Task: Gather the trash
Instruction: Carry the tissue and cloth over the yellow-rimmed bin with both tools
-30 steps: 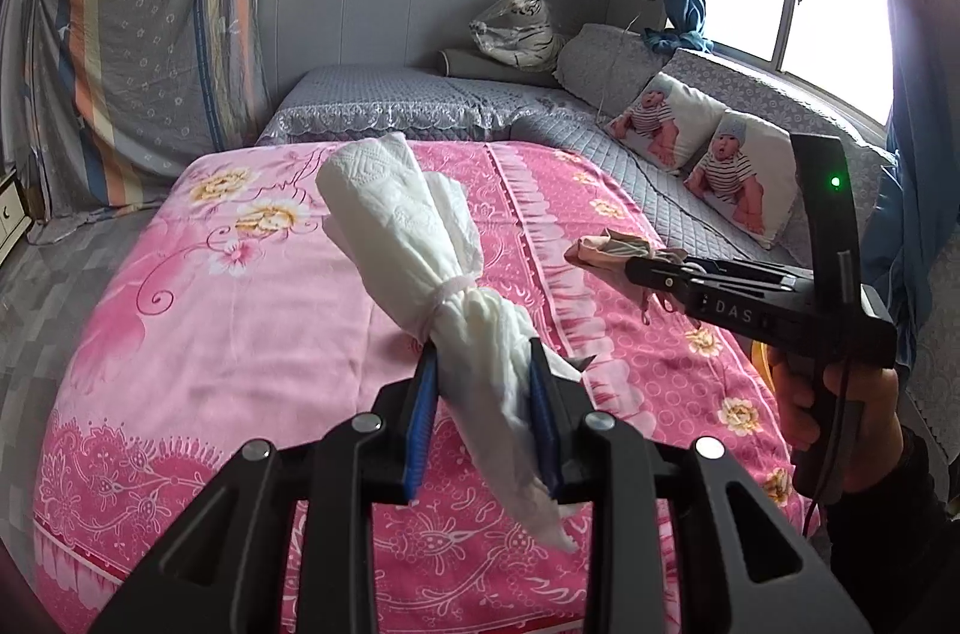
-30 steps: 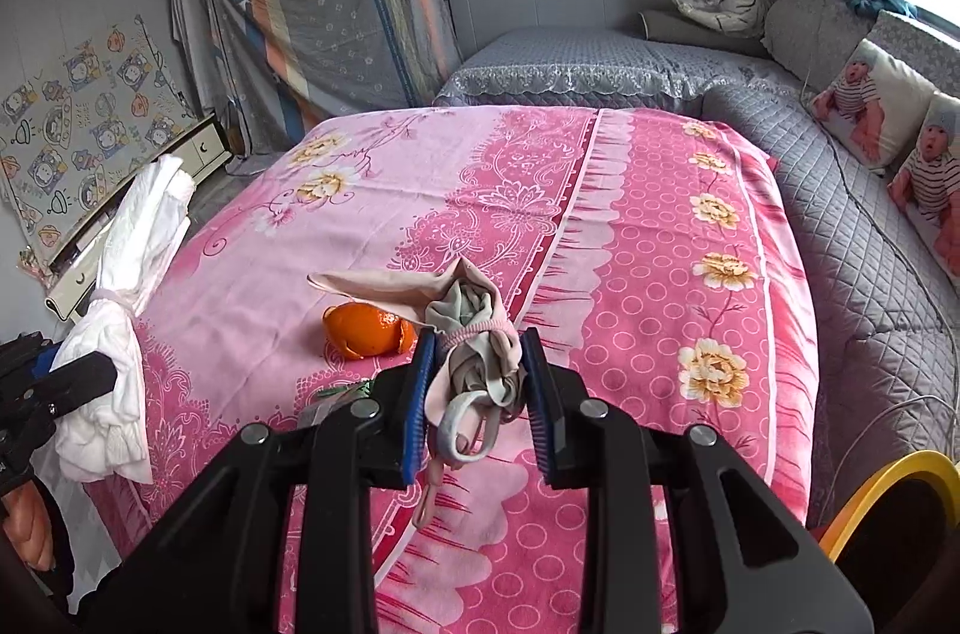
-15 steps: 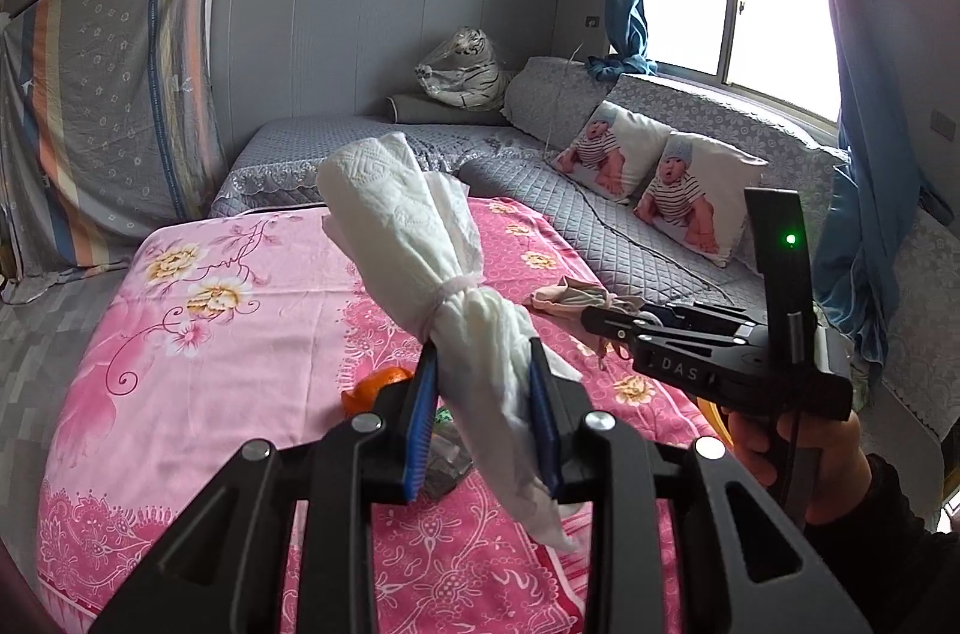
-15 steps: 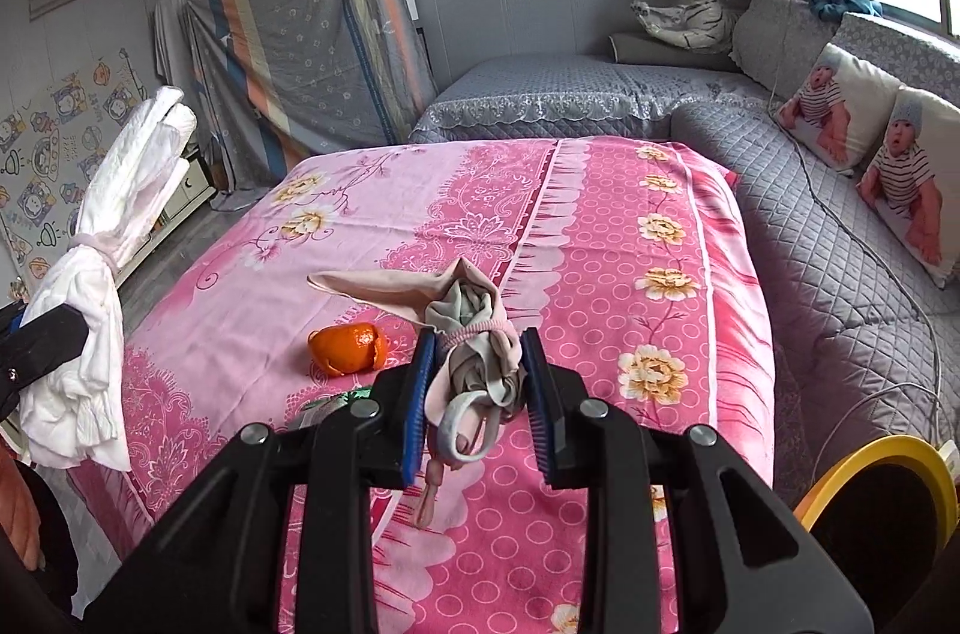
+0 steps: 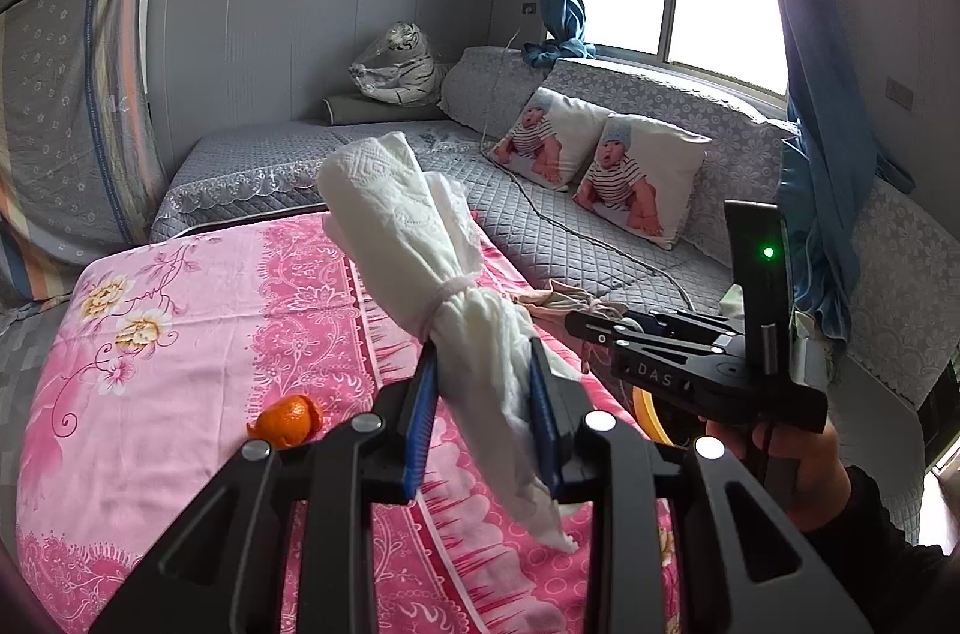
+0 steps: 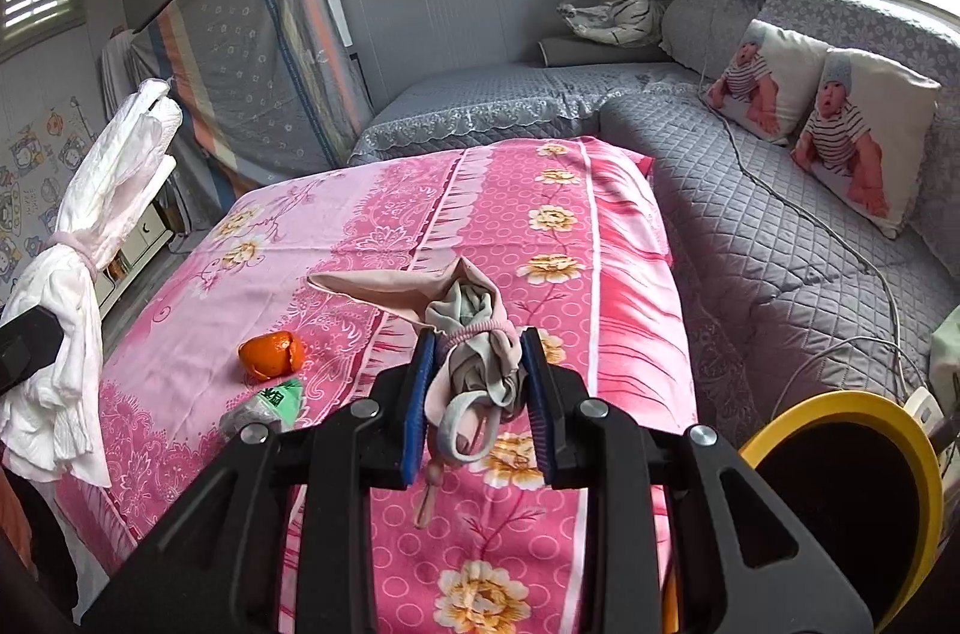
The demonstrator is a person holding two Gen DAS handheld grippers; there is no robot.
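Both claws are clamping down on trash, the left gripper (image 5: 483, 409) pinching a tied tissue bundle (image 5: 432, 268) and the right gripper (image 6: 477, 394) squeezing a rag wad (image 6: 477, 364), probably heading for the yellow bin (image 6: 840, 412) near right.

A tied bundle of tissue (image 5: 447, 274) is held above the bed (image 6: 612, 238), at its left side, and a tied cloth bundle (image 6: 474, 334) above its near right part. On the bed, an orange peel (image 6: 270, 353) is seen left of the cloth bundle, with a crumpled wrapper (image 6: 264, 409) just before it. A bin (image 6: 840, 460) is placed right of the bed, before the sofa (image 6: 780, 238), on which two pillows (image 6: 864, 136) are propped.
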